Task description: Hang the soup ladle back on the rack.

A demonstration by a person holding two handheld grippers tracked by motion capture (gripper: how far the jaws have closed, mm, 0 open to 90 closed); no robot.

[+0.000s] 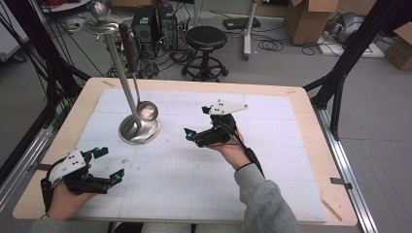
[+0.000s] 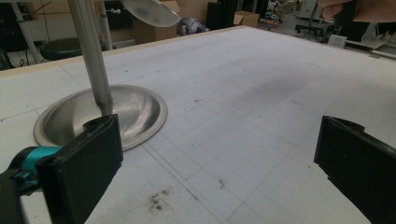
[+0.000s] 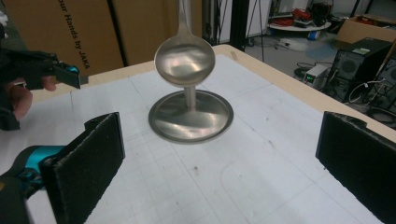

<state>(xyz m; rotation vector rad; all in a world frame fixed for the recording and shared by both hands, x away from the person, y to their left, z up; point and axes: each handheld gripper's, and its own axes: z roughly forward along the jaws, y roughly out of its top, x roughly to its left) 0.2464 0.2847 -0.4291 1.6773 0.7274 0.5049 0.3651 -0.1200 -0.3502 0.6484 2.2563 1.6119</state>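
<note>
A steel stand with a round base (image 1: 139, 130) and a slanting pole (image 1: 119, 73) rises from the white mat's left half. A ladle hangs from its top, bowl (image 1: 146, 111) just above the base. My left gripper (image 1: 111, 164) rests near the front left corner, open and empty, facing the base (image 2: 130, 109) in the left gripper view (image 2: 217, 172). My right gripper (image 1: 197, 121) hovers mid-table to the right of the stand, open, with nothing between its jaws. In the right gripper view (image 3: 219, 168) the ladle bowl (image 3: 184, 58) hangs straight ahead over the base (image 3: 191, 116), a short distance off.
The gridded white mat (image 1: 194, 165) covers a wooden table (image 1: 311, 145). Beyond the far edge stand a black stool (image 1: 206, 39), computer cases (image 1: 154, 22) and cardboard boxes (image 1: 311, 17). A black frame leg (image 1: 340, 82) stands off the right edge. The mat lies bare in front and to the right.
</note>
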